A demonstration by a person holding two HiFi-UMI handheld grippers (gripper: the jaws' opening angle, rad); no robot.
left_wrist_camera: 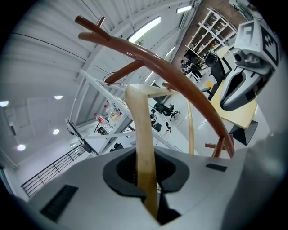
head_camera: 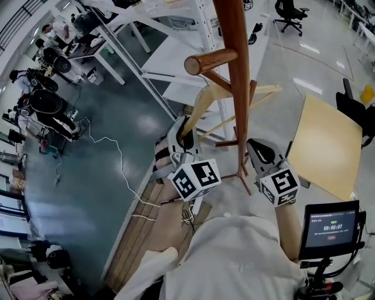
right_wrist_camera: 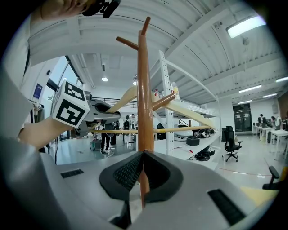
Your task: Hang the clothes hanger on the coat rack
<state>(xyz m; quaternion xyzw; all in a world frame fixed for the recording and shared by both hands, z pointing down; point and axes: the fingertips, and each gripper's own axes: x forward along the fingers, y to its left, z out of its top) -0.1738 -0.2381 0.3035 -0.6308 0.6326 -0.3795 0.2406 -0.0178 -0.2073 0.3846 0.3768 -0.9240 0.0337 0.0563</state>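
A brown wooden coat rack pole [head_camera: 239,88] rises in front of me, one peg [head_camera: 211,61] sticking out to the left. A pale wooden clothes hanger [head_camera: 234,96] lies against the pole just below that peg. My left gripper [head_camera: 186,126] is shut on the hanger's left arm; in the left gripper view that hanger arm [left_wrist_camera: 140,121] runs up from the jaws [left_wrist_camera: 145,155], under the curved rack [left_wrist_camera: 171,74]. My right gripper [head_camera: 253,143] hangs right of the pole, holding nothing. In the right gripper view its jaws [right_wrist_camera: 143,155] are shut, with the pole [right_wrist_camera: 144,99] and hanger [right_wrist_camera: 189,112] beyond.
A yellow-topped table [head_camera: 328,146] stands at the right, with a timer screen [head_camera: 331,225] near me. White frame tables [head_camera: 176,35] and an office chair [head_camera: 290,14] lie behind the rack. A white cable [head_camera: 117,158] trails across the floor at left, near people [head_camera: 41,99].
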